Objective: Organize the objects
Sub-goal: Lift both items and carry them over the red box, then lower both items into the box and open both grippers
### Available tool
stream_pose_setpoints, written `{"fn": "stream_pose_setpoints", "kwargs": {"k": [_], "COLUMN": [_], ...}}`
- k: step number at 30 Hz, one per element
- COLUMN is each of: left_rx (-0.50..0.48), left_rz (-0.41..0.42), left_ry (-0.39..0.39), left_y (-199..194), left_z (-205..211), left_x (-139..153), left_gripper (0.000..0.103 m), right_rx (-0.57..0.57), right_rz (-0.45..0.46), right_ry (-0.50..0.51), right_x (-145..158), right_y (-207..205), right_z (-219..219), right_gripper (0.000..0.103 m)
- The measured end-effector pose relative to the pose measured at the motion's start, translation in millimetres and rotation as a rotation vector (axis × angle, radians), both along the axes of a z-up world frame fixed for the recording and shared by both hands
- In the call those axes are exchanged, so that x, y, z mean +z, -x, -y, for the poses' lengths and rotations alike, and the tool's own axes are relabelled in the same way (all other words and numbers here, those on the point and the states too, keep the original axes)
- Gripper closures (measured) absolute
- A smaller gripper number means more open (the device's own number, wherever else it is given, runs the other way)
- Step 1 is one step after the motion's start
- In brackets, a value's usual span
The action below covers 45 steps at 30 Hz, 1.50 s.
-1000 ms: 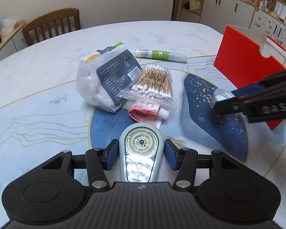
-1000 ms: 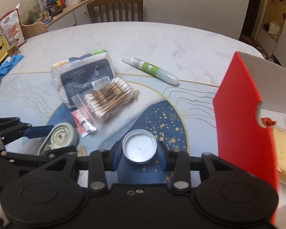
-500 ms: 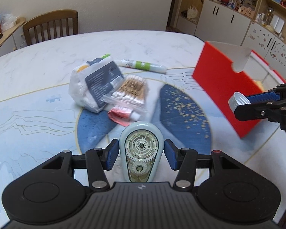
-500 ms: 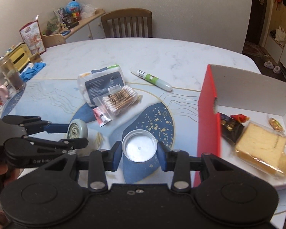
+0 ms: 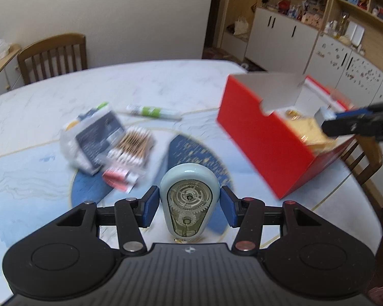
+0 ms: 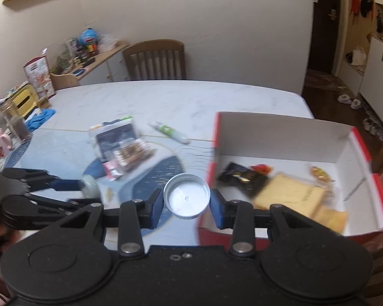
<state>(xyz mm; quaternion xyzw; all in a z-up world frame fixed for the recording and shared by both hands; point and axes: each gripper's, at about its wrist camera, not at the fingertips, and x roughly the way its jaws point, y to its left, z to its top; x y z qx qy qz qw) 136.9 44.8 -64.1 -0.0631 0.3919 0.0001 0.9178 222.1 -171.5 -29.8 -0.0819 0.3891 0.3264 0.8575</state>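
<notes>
Your right gripper point(image 6: 186, 201), clamping the round silver lid point(image 6: 187, 195), sits nearer the open red cardboard box point(image 6: 355, 137) than your left gripper point(image 5: 189, 205), which clamps the pale-green correction-tape dispenser point(image 5: 189, 199).

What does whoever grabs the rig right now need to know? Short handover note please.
Left hand-held gripper: shut on the correction tape dispenser, held above the table.
Right hand-held gripper: shut on the round metal lid, at the near edge of the red box.
Done: snack packets and a wrapped cake already lie in the box.
Left: drop the lid and dispenser in, presumably the box. Still on the table: the cotton pad pack, cotton swab bag, small red-and-white packet and green-labelled tube.
</notes>
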Motion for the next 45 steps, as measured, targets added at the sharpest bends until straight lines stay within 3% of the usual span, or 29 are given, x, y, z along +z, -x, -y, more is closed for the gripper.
{"fn": "stream_pose_setpoints", "kwargs": {"k": [11, 21, 29, 37, 45], "left_rx": [-0.112, -0.246, -0.287, -0.315, -0.311], "left_rz": [0.074, 0.084, 0.038, -0.041, -0.111], "left_ry": [0.065, 0.079, 0.095, -0.003, -0.076], "left_y": [-42, -90, -130, -169, -198], "left_z": [50, 106, 136, 156, 166], "left_x": [53, 75, 68, 37, 7], "left_gripper": [0.052, 0.052, 0.052, 0.052, 0.052], "right_rx": [-0.108, -0.152, -0.147, -0.117, -0.051], "right_rz": [0.033, 0.033, 0.009, 0.005, 0.023], "right_ry": [0.047, 0.078, 0.083, 0.1, 0.183], "right_x": [-13, -27, -35, -42, -57], "right_y": [-40, -67, -81, -93, -100], "right_z": [59, 91, 99, 96, 84], "right_gripper": [0.065, 0.065, 0.065, 0.065, 0.065]}}
